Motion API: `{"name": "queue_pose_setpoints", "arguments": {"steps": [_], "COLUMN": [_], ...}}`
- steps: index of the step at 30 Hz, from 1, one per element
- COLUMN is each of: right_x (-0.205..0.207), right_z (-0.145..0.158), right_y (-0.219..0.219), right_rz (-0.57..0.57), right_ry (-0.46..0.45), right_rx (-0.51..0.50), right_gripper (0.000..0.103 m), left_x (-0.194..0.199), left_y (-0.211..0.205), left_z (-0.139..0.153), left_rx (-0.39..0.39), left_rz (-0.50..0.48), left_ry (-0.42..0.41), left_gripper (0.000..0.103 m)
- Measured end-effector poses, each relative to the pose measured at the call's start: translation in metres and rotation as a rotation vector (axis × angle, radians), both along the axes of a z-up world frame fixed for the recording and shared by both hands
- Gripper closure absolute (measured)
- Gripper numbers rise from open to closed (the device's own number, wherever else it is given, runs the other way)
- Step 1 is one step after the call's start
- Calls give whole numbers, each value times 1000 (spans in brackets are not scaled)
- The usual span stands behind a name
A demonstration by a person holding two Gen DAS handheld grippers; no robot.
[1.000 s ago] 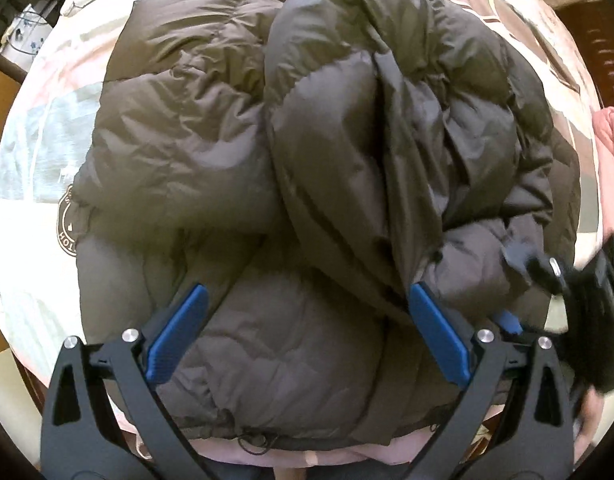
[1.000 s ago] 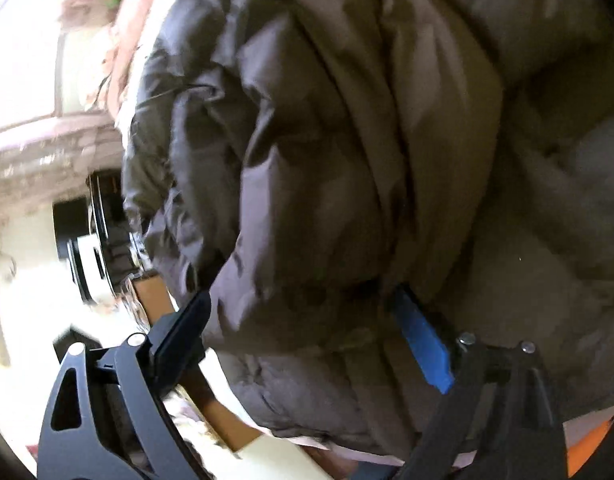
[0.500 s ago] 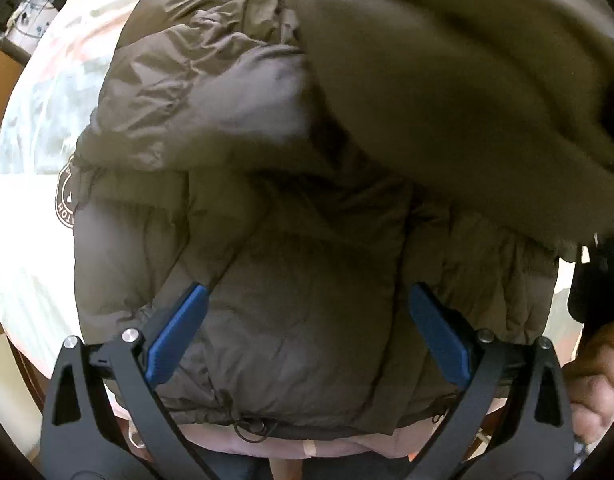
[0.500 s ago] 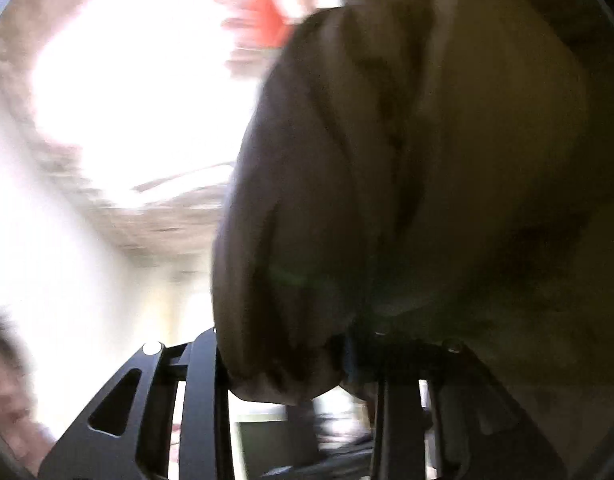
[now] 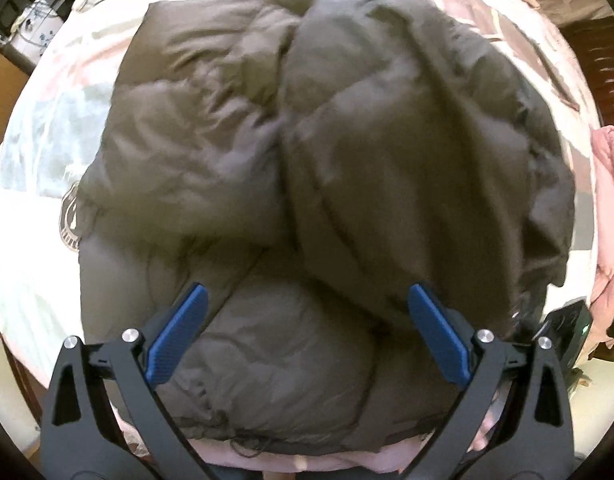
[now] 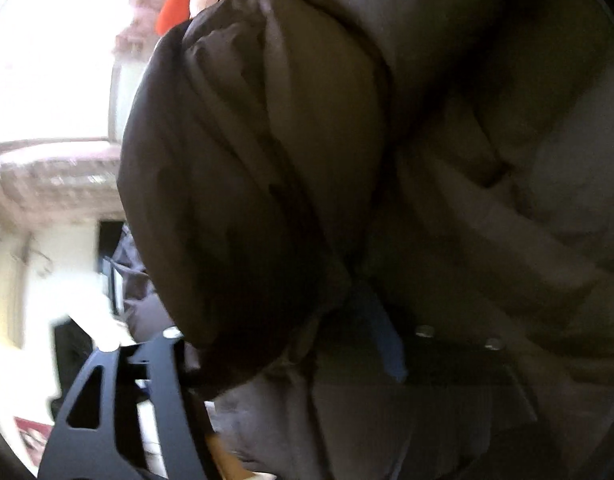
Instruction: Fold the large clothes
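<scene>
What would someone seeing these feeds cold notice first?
A big brown puffer jacket fills the left view, spread on a pale bedspread, with one padded part folded over its right half. The left tongs hang open above its hem, gripping nothing. In the right view, a dark fold of jacket bulges between the right tongs, whose jaws are opening.

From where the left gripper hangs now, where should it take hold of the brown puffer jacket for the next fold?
Probably the jacket's near hem, approached from straight above: that thin drawcord edge lies flat by the open left gripper, whereas the folded-over bulk on the right looks too thick to pinch.
</scene>
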State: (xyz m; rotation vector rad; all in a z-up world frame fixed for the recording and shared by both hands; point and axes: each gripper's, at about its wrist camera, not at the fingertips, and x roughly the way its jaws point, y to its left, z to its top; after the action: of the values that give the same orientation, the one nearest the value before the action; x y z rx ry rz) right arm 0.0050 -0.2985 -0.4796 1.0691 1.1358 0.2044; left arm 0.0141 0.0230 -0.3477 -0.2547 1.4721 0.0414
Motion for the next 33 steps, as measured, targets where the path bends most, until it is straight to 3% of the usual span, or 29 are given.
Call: {"name": "queue_pose_setpoints", "arguments": {"steps": [3,8,12,14,17,19,22,24,26,28,31,33], "right_x": [3,-9,-15,-8,12,29,60,75,85,82,51,28], "right_z": [9,33,61,85,131,148,129,104,79,50,57,80], "right_y": [1,-15,-25,-24,-18,-7,16,29,34,30,12,0], "right_rz": [1,-54,-55,-75,-108,-68,47,86,97,84,2,-3], "right_ry": [30,53,45,10,-203,-278,-213,-116,2,156,101,36], "right_rx": [-42,-52,-218,-308,-273,-259,-213,-228,-309,-351,-191,-235], "right_gripper": [25,23,23,23,23,23,23,23,23,23,23,23], "left_x": [15,39,45,46,44,43,43,43,39,35,15,-1], "left_y": [-17,-48,-58,-57,-51,-44,-34,-25,-21,-16,1,14], "left_z": [11,5,-23,-35,-46,-50,-58,-64,-68,-67,-46,-33], "left_rx": [40,212,231,221,177,159,134,124,124,113,85,84], "left_rz": [-43,-185,-222,-220,-184,-166,-134,-120,-119,-115,-105,-109], "left_ry": [-49,-86,-45,-7,12,29,59,67,69,66,6,-13], "left_gripper": [2,2,2,2,2,2,2,2,2,2,2,2]}}
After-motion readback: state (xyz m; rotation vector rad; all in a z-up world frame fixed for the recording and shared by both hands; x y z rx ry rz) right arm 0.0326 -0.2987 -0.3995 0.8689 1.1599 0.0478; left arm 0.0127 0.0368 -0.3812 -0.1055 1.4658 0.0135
